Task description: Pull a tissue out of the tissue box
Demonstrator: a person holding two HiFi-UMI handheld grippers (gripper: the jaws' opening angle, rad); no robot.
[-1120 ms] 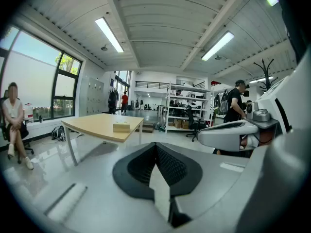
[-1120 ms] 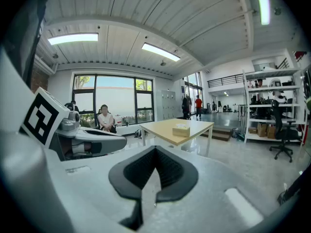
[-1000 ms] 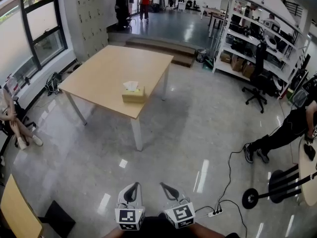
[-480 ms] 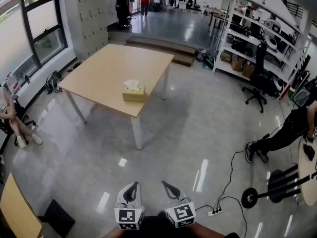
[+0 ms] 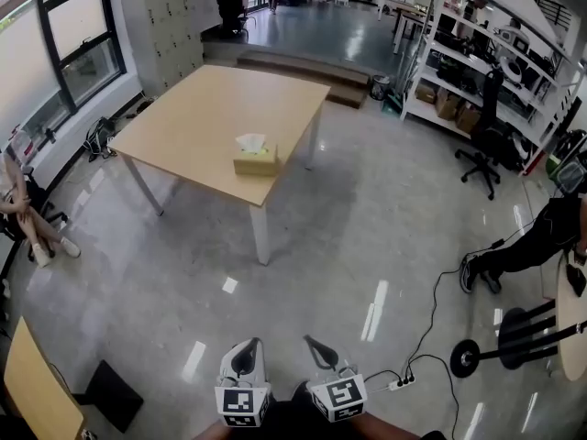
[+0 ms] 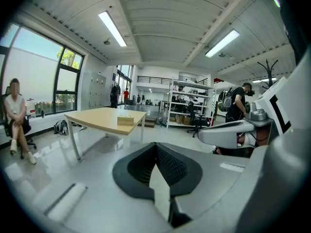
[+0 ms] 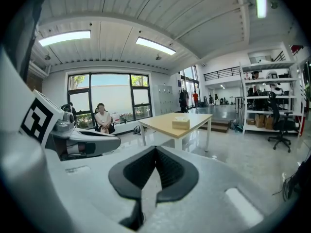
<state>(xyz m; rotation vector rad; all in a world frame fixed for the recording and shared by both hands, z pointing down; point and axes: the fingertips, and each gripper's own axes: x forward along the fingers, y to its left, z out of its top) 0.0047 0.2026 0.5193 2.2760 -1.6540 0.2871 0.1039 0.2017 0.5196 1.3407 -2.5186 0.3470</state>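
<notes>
A tan tissue box (image 5: 256,160) with a white tissue sticking up stands near the front edge of a wooden table (image 5: 202,122), far ahead across the floor. It shows small in the left gripper view as the tissue box (image 6: 125,120) and in the right gripper view as the tissue box (image 7: 181,123). My left gripper (image 5: 247,353) and right gripper (image 5: 320,349) hang side by side at the bottom of the head view, well short of the table. Both are shut with nothing between the jaws.
Shelving racks (image 5: 477,53) and a black office chair (image 5: 481,149) line the right. A seated person (image 5: 23,214) is at the left by the windows. Another person (image 5: 532,246) crouches at the right, with cables (image 5: 431,328) and a power strip on the floor.
The table and tissue box have slid lower and grown slightly in the head view. Both grippers hold the same side-by-side pose, still shut.
</notes>
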